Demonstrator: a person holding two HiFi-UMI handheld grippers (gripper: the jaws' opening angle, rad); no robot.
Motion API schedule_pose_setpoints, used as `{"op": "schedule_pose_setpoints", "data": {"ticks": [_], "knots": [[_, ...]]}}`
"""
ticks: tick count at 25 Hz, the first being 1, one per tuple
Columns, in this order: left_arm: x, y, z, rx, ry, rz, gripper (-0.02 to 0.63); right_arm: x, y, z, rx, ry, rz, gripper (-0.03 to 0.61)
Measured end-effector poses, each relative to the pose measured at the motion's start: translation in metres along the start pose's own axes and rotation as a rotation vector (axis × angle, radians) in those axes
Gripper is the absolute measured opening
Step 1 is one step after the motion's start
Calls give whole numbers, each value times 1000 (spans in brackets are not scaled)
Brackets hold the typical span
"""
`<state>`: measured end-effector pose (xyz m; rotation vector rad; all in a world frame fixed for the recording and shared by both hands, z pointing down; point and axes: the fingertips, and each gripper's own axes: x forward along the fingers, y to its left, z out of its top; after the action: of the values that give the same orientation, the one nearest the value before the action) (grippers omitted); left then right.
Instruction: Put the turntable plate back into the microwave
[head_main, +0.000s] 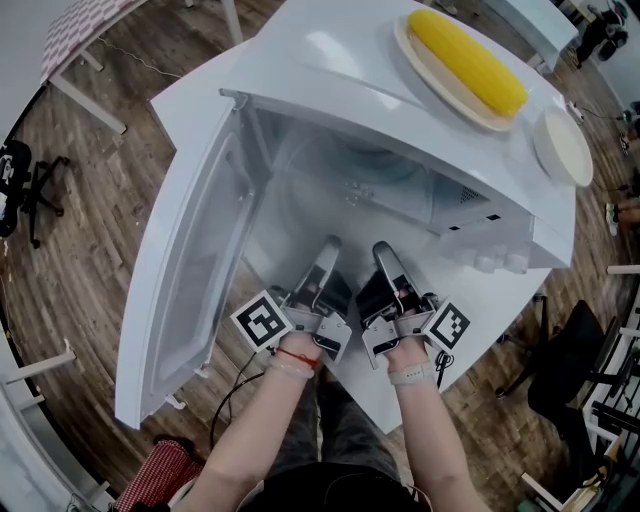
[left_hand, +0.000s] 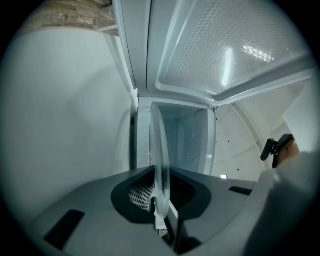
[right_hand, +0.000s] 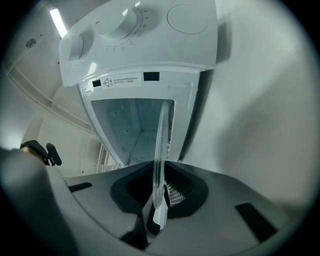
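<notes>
Turntable plate (left_hand: 161, 165) edge-on, rim pinched by both left gripper (head_main: 322, 262) and right gripper (head_main: 388, 262), side by side. Straight ahead of jaws: open microwave (head_main: 330, 70) cavity mouth. Door (head_main: 185, 290) swung wide, outboard of left gripper.

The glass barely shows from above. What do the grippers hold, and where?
The left gripper and right gripper each grip the clear turntable plate by its near rim, jaws shut on the edge.

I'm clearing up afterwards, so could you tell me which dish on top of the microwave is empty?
The small round white dish at the right edge; the larger oval plate beside it holds a corn cob.
</notes>
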<state>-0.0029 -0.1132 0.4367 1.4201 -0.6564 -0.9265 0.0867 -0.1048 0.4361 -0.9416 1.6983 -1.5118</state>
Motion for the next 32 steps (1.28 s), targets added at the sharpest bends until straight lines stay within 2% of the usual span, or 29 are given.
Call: {"op": "schedule_pose_setpoints", "data": {"ticks": [15,32], "knots": [[2,-1,0,16,32,16,44,6,1,5,17,-10,-20,54],[7,-1,-3,-3,42,30,46,14,-3,18,20,-20,-49,52]]}}
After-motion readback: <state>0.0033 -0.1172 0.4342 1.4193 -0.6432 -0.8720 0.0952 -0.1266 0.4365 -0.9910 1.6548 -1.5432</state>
